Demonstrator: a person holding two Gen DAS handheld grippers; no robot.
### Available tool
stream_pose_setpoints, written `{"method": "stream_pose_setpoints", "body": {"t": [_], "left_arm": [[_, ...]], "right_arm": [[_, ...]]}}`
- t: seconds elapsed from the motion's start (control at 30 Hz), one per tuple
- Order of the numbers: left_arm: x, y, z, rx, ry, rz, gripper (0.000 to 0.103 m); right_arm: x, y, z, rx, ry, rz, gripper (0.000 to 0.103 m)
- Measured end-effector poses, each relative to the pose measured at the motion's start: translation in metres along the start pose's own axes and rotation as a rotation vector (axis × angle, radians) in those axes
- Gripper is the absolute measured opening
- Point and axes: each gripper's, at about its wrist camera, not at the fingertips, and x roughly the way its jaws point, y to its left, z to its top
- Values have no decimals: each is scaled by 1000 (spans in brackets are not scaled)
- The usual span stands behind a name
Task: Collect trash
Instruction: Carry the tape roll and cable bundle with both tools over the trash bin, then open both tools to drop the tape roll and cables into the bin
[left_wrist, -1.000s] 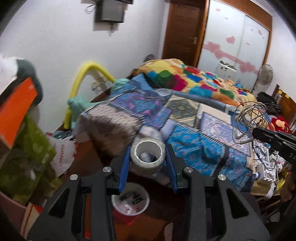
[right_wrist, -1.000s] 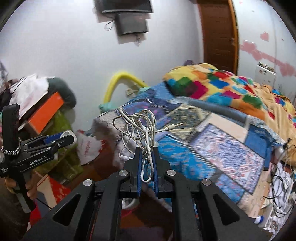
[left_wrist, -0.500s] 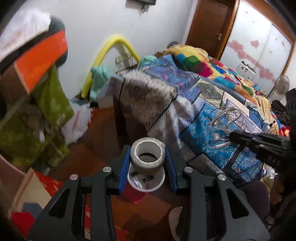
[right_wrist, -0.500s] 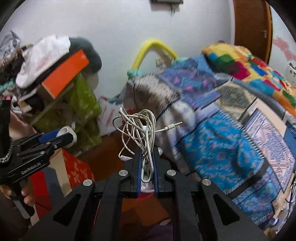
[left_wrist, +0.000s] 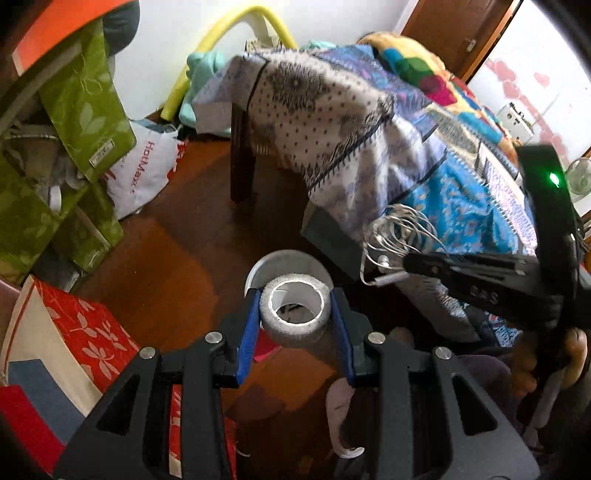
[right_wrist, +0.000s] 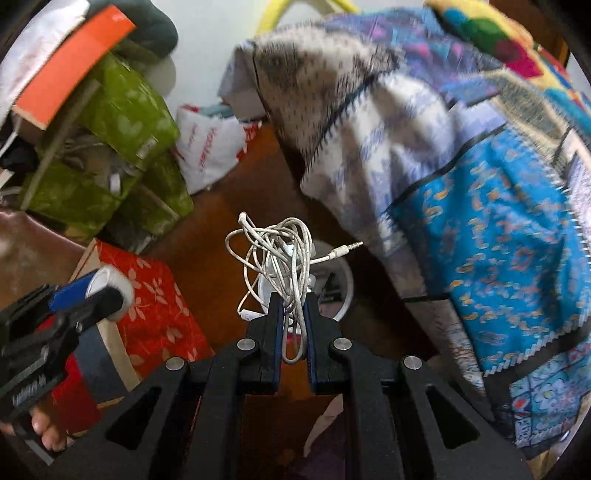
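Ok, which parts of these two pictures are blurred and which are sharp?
Left wrist view: tape roll and left gripper sharp, bedspread slightly smeared. Right wrist view: cable bundle and right gripper sharp, bedspread and green boxes motion-blurred.

Both hands have dropped from above the bed toward the floor, tipping steeply downward. The left gripper with its tape roll now hangs right over the white bin. The right gripper has brought its tangled cable over the same bin.
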Motion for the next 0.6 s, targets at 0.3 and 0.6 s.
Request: {"method": "stream_pose_setpoints", "body": {"t": [0.3, 0.6], "left_arm": [[42, 2, 11, -15, 83, 7, 37], [68, -8, 31, -25, 124, -24, 37]], "right_arm": [[31, 5, 27, 25, 66, 59, 47], [9, -11, 29, 30, 4, 13, 48]]}}
